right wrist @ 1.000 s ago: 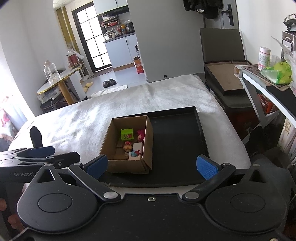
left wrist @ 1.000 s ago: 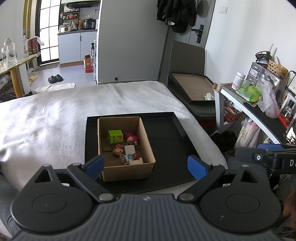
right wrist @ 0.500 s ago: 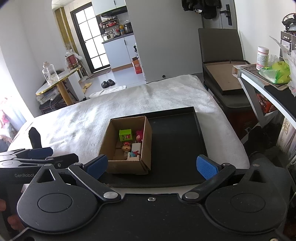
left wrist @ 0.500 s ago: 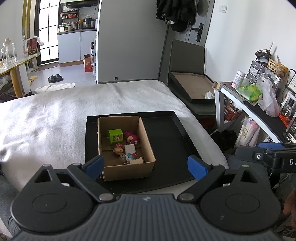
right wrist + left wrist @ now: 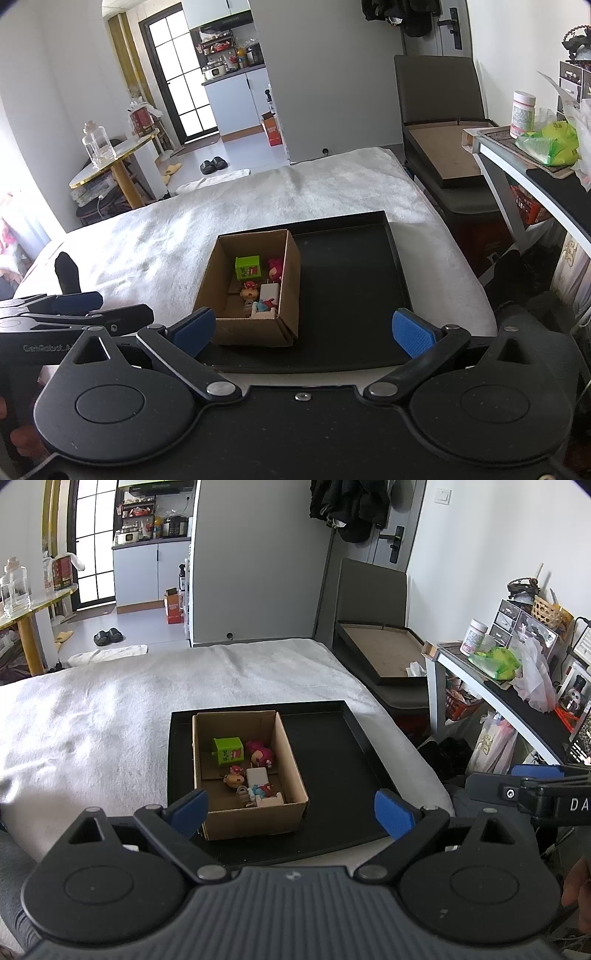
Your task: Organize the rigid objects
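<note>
A brown cardboard box (image 5: 255, 823) (image 5: 255, 330) stands on the left half of a black tray (image 5: 332, 753) (image 5: 347, 280) on the bed. Inside it lie a green cube (image 5: 228, 751) (image 5: 248, 267), a pink figure (image 5: 260, 755) (image 5: 275, 268), a small red-and-tan figure (image 5: 234, 775) (image 5: 250, 290), a white block (image 5: 257, 775) (image 5: 270, 292) and small bits at the front. My left gripper (image 5: 291, 808) is open and empty, held back near the tray's front edge. My right gripper (image 5: 303, 330) is open and empty at the same distance.
The tray lies on a white blanket (image 5: 110, 709) over the bed. To the right stand a desk (image 5: 498, 686) with a jar, bags and drawers, and a dark chair holding a framed board (image 5: 384, 653). A yellow-legged table (image 5: 110, 162) stands far left.
Both grippers have drifted slightly back and up, so the box and tray sit a little lower in view. Nothing was taken hold of.
</note>
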A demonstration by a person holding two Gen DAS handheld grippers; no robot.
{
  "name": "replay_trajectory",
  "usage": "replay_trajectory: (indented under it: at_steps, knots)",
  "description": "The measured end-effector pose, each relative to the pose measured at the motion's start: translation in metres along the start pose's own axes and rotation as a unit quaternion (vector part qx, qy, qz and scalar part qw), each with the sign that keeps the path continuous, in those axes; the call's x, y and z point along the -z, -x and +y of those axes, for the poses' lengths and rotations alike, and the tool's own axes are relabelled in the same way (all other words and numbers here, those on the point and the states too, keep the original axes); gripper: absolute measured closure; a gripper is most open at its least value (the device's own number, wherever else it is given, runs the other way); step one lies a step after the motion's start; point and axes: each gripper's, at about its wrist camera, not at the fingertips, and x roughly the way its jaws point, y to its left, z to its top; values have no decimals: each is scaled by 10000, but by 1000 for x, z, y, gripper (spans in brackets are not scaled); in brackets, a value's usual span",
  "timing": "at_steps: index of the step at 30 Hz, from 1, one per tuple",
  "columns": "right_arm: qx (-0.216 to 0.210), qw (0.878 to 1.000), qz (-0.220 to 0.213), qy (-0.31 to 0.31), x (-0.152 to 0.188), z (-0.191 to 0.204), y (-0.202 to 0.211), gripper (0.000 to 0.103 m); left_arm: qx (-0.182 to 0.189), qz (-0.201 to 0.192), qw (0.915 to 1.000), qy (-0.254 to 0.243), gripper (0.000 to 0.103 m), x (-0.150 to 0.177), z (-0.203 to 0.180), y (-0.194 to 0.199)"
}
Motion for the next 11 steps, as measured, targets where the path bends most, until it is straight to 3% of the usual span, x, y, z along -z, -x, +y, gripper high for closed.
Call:
replay_trajectory:
  at_steps: [11]
  knots:
    - [15,10000,39,-14,2,-2,-4,0,80,-192,9997,84,7,2,2,1]
